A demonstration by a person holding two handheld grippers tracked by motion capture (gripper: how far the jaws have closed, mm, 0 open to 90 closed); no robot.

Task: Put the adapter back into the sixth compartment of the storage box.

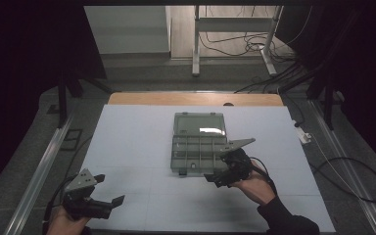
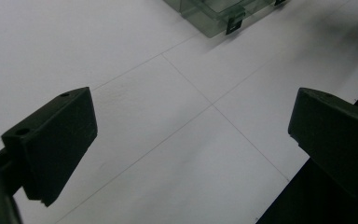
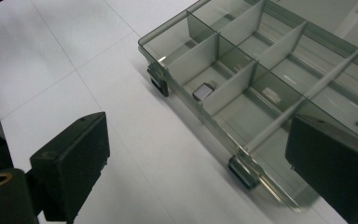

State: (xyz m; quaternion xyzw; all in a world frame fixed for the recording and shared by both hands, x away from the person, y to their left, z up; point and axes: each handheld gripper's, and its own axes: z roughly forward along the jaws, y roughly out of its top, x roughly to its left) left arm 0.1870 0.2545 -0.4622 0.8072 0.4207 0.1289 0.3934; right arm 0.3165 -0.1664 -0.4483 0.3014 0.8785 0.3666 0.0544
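A: Where's the box (image 1: 199,147)?

B: Near the middle of the white mat (image 1: 127,147), lid thrown back away from the person, the divided tray on the near side. It's a smoky clear plastic box with two dark latches along its near wall.

A: Anything in it?

B: One small grey block (image 3: 203,90) lies in a compartment by the near wall, just past a latch (image 3: 159,84). The other compartments that can be made out look bare.

A: And the right gripper (image 1: 223,171)?

B: At the box's near right corner. Its jaws are apart, with nothing between them. In the right gripper view one jaw hangs over the mat in front of the box, the other over the tray's near edge, and the second latch (image 3: 245,171) sits between them lower down. Neither pad touches the box.

A: The left gripper (image 1: 108,192)?

B: Well off from the box, toward the near left corner of the mat. Its jaws are wide apart too, over bare mat, holding nothing. In the left gripper view a corner of the box (image 2: 223,11) shows far ahead.
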